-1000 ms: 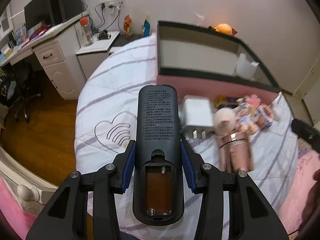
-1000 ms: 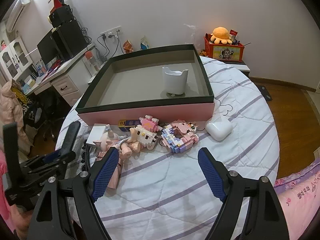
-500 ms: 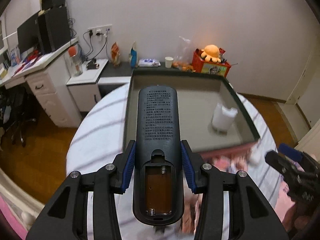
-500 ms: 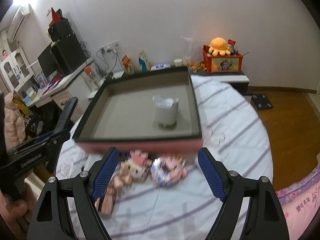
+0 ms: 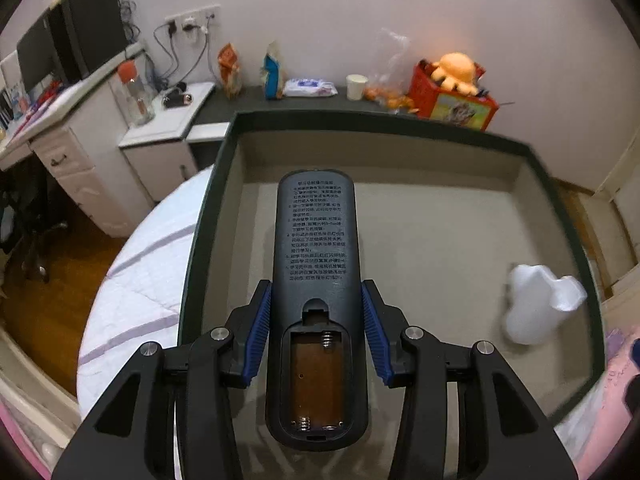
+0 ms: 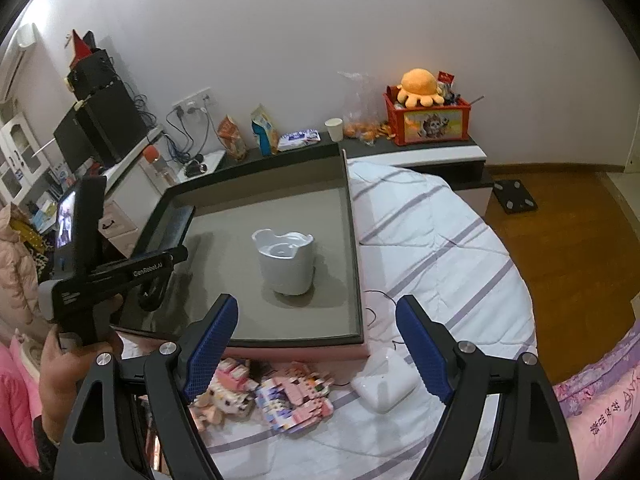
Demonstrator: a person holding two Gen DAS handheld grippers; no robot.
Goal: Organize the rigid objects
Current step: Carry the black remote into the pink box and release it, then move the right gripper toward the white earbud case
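Observation:
My left gripper (image 5: 316, 320) is shut on a dark remote control (image 5: 314, 264) with its battery bay open, held above the left part of the big pink box with a dark rim (image 5: 208, 208). A white cup-like holder (image 5: 536, 304) stands inside the box at the right. In the right wrist view the left gripper (image 6: 160, 276) hangs over the box's (image 6: 354, 240) left side, and the white holder (image 6: 286, 264) stands mid-box. My right gripper (image 6: 316, 344) is open and empty above the box's near edge.
On the striped bed cover (image 6: 440, 248) before the box lie pink block toys (image 6: 296, 396), a small plush (image 6: 220, 396) and a white case (image 6: 384, 386). A desk (image 5: 72, 152) and a shelf with snacks and a red toy crate (image 6: 428, 120) line the wall.
My left gripper has carried the remote from over the bed forward to above the box's inside. The right gripper has risen and drawn back a little, still open.

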